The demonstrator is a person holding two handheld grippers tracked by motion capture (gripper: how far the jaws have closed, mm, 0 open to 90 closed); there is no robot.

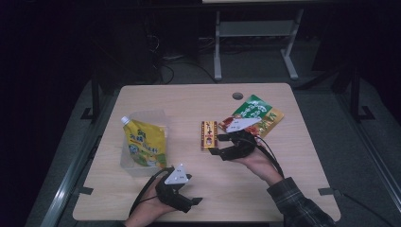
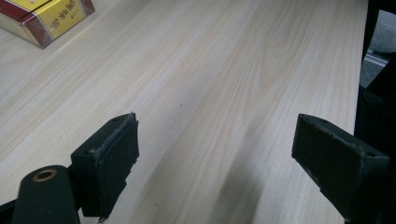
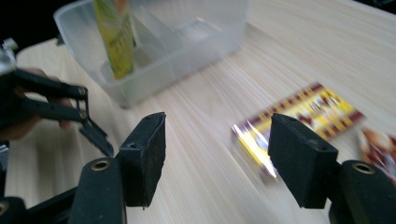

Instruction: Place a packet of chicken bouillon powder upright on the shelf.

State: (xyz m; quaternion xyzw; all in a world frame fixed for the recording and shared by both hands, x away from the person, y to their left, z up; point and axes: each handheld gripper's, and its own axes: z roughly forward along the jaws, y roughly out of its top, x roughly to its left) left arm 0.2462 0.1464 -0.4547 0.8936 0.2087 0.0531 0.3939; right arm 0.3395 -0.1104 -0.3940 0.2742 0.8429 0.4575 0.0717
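A red and yellow flat box (image 1: 209,135) lies at the middle of the wooden table (image 1: 198,99). My right gripper (image 1: 218,144) hovers just to its right, jaws open and pointing left. In the right gripper view the blurred box (image 3: 299,116) lies beyond the open jaws (image 3: 217,158), untouched. My left gripper (image 1: 194,203) rests near the front edge, open with bare table between its pads (image 2: 215,158). A corner of the box (image 2: 46,16) shows at the top left of the left gripper view.
A clear plastic container (image 1: 137,165) at the left holds a yellow spouted pouch (image 1: 144,142), also seen as container (image 3: 187,56) and pouch (image 3: 114,37). Green and orange snack packets (image 1: 257,113) lie behind the right hand. A cable hole (image 1: 237,95) sits near the far edge.
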